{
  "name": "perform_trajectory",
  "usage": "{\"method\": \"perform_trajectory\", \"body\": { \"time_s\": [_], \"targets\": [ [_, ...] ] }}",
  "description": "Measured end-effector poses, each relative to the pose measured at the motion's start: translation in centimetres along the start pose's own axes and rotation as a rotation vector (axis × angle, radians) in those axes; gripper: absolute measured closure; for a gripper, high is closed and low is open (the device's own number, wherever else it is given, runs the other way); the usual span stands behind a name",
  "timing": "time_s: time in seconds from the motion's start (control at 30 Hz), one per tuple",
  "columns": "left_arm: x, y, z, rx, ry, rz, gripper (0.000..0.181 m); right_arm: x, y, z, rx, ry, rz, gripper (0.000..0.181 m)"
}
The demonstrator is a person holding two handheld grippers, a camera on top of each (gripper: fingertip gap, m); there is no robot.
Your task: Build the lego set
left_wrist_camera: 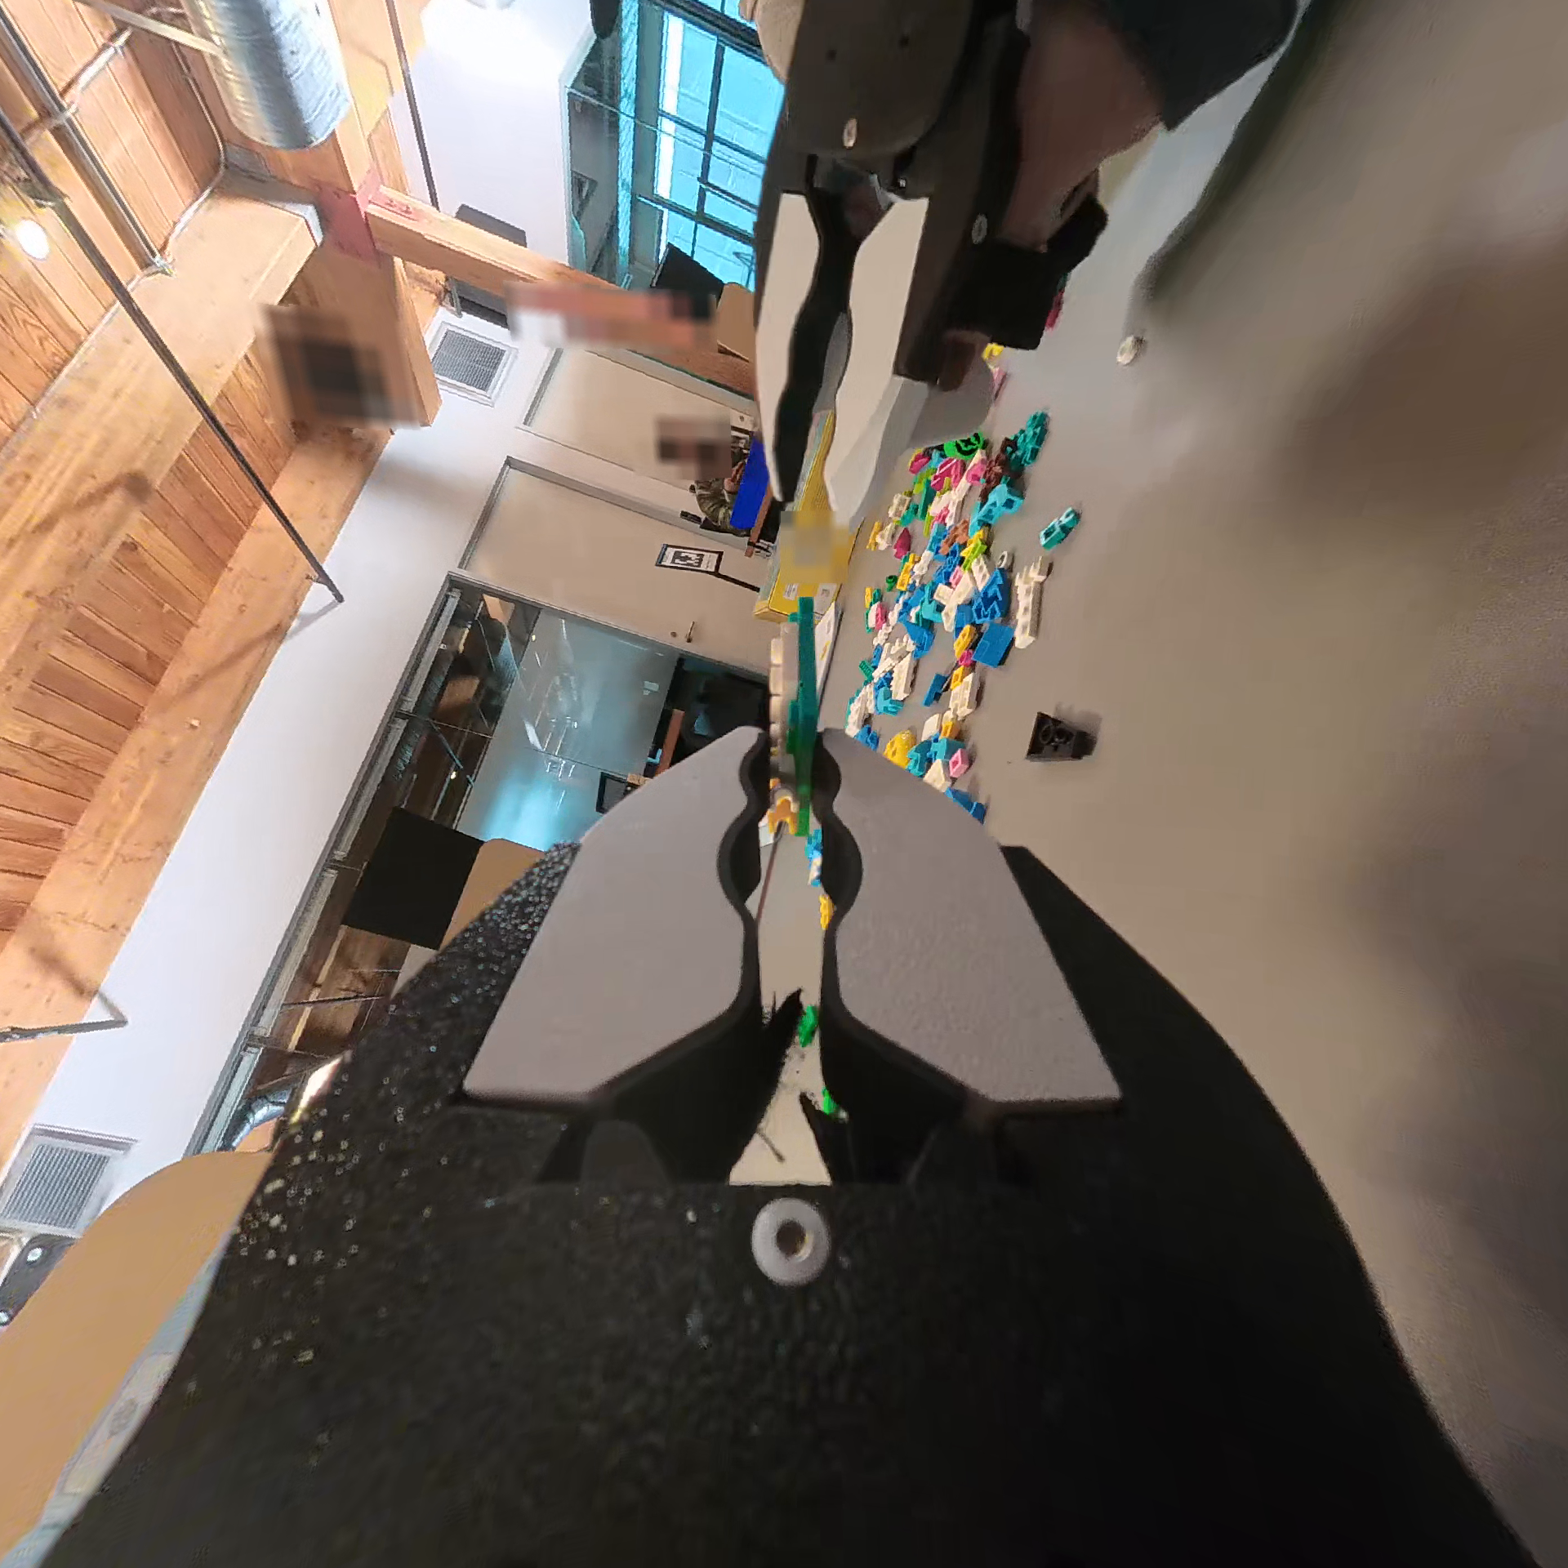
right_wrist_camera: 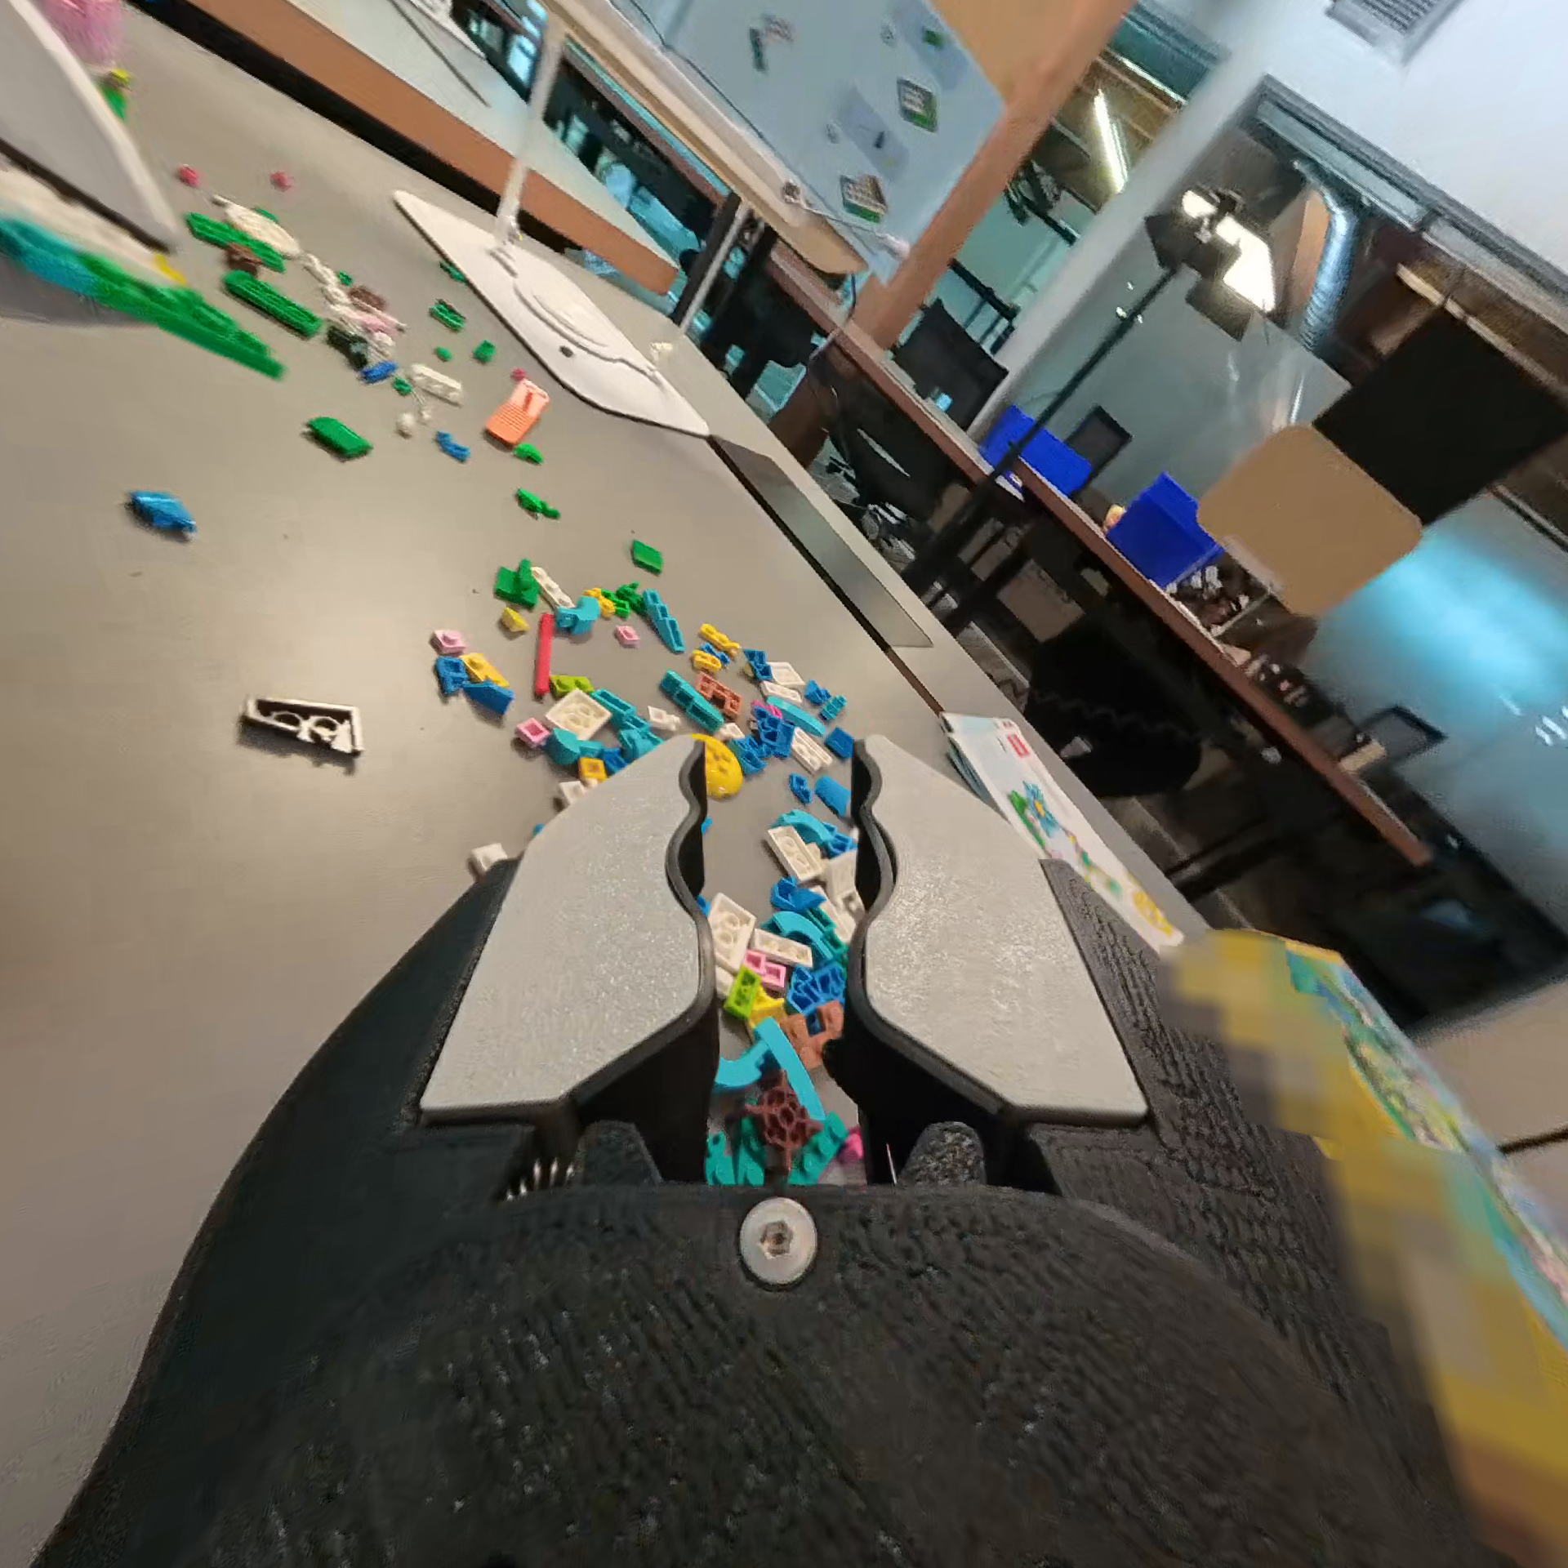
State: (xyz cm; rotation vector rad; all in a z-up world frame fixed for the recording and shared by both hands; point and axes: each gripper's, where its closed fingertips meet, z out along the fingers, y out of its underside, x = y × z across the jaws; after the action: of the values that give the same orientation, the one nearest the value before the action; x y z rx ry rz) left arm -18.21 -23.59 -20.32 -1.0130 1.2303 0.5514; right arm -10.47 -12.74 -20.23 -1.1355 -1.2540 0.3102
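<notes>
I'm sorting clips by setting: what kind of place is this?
Likely an open-plan workshop or lab: long grey worktable, blue storage bins on neighbouring benches, exposed metal duct under a timber ceiling.

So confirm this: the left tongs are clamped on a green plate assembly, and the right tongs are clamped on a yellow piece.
Half right. The left tongs do clamp the green plate assembly. The right tongs grip nothing: the right wrist view shows them open above the loose brick pile, the yellow piece simply lying on the table beyond.
</notes>
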Motion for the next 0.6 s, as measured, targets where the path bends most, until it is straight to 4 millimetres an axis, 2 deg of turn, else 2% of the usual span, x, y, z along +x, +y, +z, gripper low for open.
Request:
{"method": "perform_trajectory", "body": {
  "time_s": [0.13,0.4,0.6],
  "targets": [
    [0.5,0.0,-0.2,0.005,0.025,0.030,0.173,0.3,0.7,0.3,-0.035,0.041,-0.040,0.151],
    [0.9,-0.3,-0.3,0.013,0.068,0.015,0.173,-1.0,0.1,0.3,-0.014,0.037,-0.223,0.159],
    [0.6,-0.2,-0.5,0.021,0.049,0.028,0.173,-1.1,-0.2,0.2,-0.012,0.045,-0.263,0.161]
  ]
}}
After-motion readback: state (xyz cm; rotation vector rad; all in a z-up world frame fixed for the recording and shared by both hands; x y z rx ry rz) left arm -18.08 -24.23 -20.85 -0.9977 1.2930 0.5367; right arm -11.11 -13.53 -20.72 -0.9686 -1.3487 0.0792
